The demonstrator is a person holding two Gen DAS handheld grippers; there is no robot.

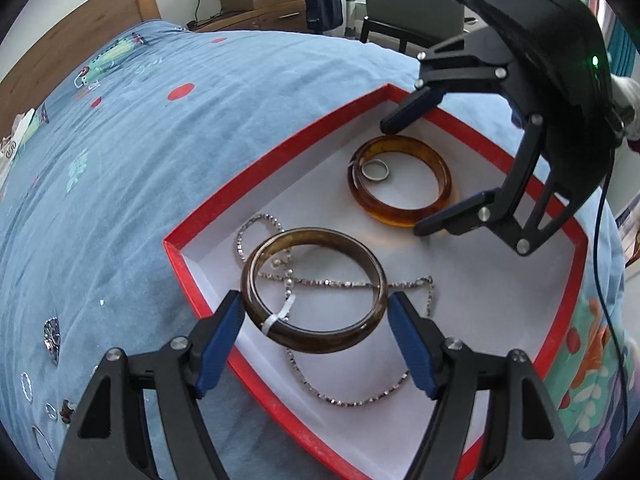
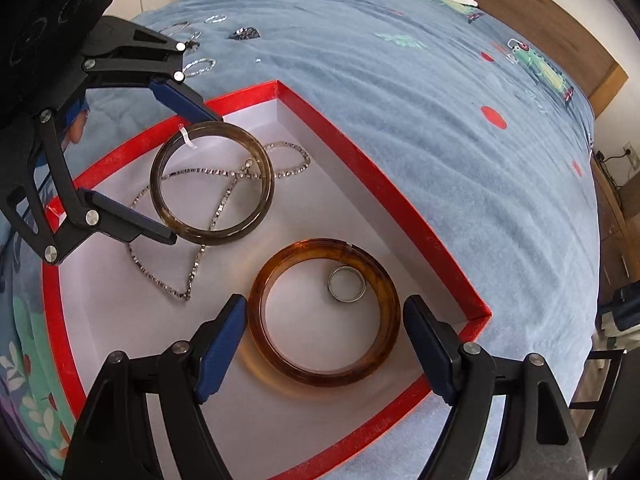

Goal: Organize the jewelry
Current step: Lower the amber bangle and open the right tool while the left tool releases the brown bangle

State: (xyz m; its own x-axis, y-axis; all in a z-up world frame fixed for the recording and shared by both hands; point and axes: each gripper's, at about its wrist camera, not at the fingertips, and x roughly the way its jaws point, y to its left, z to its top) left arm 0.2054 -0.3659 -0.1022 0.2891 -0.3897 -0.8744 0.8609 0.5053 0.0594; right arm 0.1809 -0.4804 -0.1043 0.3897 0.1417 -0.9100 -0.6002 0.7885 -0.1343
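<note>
Bangles: two, dark bangle (image 1: 314, 292) and amber bangle (image 2: 324, 312), inside red box (image 1: 280, 148)
Chain: one necklace (image 1: 344, 400)
Ring: one ring (image 2: 347, 284), inside amber bangle
Tongs: left tongs (image 1: 314, 344) wide around dark bangle; right tongs (image 2: 324, 350) wide around amber bangle
Right view only: loose jewelry (image 2: 200, 66) on bed, upper left

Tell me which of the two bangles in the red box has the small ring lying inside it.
The orange amber bangle, between the right gripper's open fingers, encircles the silver ring. The darker brown bangle, lying over the chain necklace, carries a white tag instead.
</note>
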